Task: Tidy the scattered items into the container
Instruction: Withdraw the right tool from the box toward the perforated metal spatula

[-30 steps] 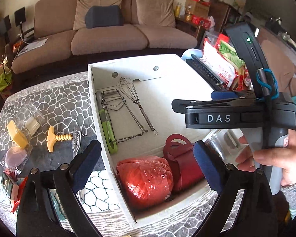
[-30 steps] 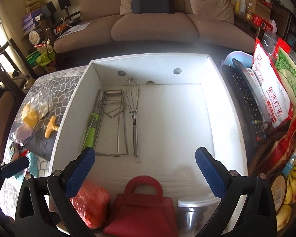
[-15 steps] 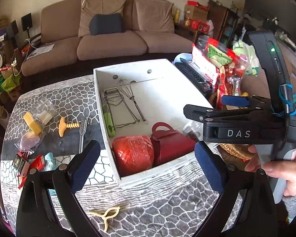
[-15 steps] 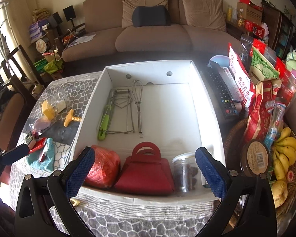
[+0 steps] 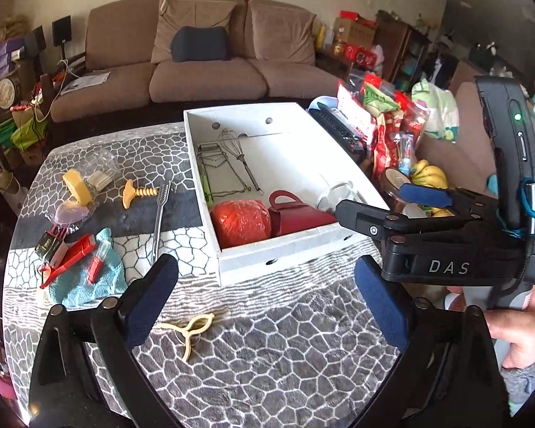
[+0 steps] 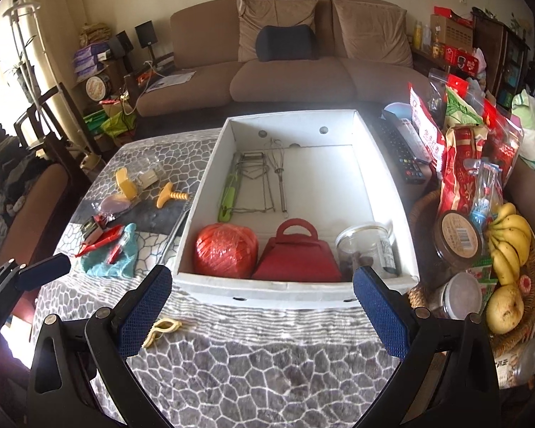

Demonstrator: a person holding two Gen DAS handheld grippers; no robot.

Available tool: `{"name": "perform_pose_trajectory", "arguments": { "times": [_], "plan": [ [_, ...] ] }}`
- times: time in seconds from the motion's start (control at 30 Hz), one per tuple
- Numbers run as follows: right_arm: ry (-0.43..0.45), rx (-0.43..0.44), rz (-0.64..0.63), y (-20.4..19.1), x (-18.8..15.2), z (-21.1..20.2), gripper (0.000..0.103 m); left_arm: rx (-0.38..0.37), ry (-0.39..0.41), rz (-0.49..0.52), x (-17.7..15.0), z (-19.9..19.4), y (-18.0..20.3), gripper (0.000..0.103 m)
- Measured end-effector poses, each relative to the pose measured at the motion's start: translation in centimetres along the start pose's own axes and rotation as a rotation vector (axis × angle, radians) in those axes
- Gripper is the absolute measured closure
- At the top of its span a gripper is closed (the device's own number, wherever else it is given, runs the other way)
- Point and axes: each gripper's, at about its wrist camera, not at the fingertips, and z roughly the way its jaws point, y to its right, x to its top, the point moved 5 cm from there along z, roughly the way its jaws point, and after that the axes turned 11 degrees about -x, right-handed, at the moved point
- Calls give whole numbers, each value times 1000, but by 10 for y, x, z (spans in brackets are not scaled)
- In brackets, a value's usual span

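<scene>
Two grippers above bench with grey cobble-pattern cloth (image 6: pixel 267 367). Left gripper (image 5: pixel 265 297): jaws opening, nothing between them. Right gripper (image 6: pixel 260 308): jaws spread wide, empty. White rectangular cardboard box (image 6: pixel 381 192) on bench holds red twine ball (image 6: pixel 226 249), red handled pouch (image 6: pixel 296 258), clear glass jar (image 6: pixel 369 248), wire whisk (image 6: pixel 280 174), green-handled tool, possibly peeler (image 6: pixel 228 196). Left of box, on bench: yellow T-handled tool (image 5: pixel 137 192), metal tongs (image 5: pixel 158 214), teal cloth (image 5: pixel 89 281), red comb (image 5: pixel 69 260). Cream clip (image 5: pixel 189 331) lies near left jaws.
</scene>
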Motion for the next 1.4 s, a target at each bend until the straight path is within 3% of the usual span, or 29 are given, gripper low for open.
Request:
{"name": "perform_pose_trajectory", "arguments": {
  "times": [0.07, 0.23, 0.47, 0.67, 0.83, 1.17, 1.33, 1.4],
  "plan": [
    [5, 13, -13, -11, -10, -8, 0, -14, -7, -22, -13, -12, -12, 0],
    [1, 51, -36, -39, -37, -20, 0, 64, 45, -76, -41, -54, -56, 0],
    [-21, 116, -46, -79, -72, -16, 0, 165, 51, -171, -87, -94, -131, 0],
    [-33, 157, -49, -113, -90, -3, 0, 234, 69, -261, -126, -112, -194, 0],
    [-58, 208, -77, -148, -99, 16, 0, 245, 83, -336, -145, -114, -232, 0],
    [-158, 327, 2, -204, -86, 73, 0, 199, 191, -439, -127, -86, -265, 0],
    [-136, 242, 35, -224, -53, 110, 1, 260, 216, -416, -107, -66, -280, 0],
    [-114, 176, 19, -234, -38, 128, 8, 281, 225, -399, -102, -62, -287, 0]
  ]
}}
